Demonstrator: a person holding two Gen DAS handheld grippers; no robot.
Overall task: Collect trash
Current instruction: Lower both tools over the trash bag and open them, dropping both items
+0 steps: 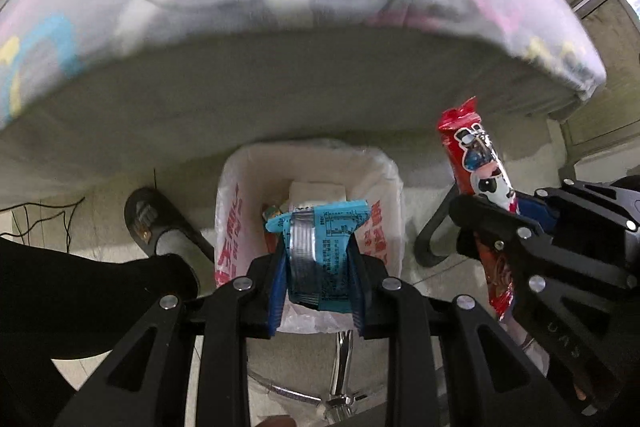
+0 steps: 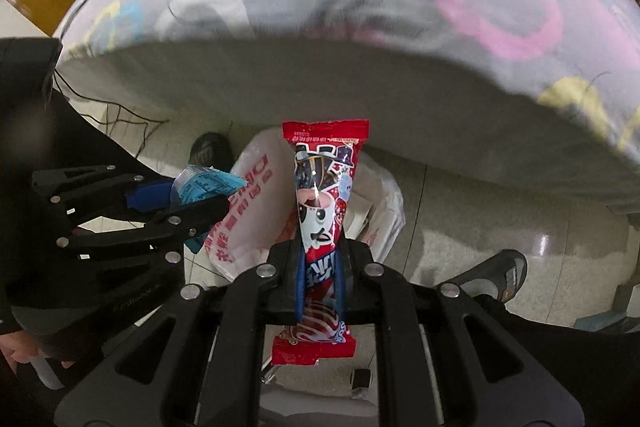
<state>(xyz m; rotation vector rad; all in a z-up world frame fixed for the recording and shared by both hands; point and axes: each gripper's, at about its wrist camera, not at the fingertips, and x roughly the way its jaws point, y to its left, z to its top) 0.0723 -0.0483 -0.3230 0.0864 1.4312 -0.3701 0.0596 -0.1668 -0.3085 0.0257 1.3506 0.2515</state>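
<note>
Presently above lined bin (image 1: 308, 183) beside bed (image 1: 280, 83). Left gripper (image 1: 318, 259) clamped tight on blue wrapper (image 1: 324, 239), crumpled, silver band across. Right gripper (image 2: 318, 279) pinched shut on red wrapper (image 2: 320, 203), long, glossy, cartoon print, crimped ends.

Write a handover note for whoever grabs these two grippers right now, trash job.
Left gripper: shut on the blue wrapper, right above the lined trash bin.
Right gripper: shut on the red wrapper, beside the bin's opening, not clearly over it.
Done: both wrappers picked up; some trash already lies in the bin.
Left: release the blue wrapper into the bin, shift the red one over the opening and drop it.
</note>
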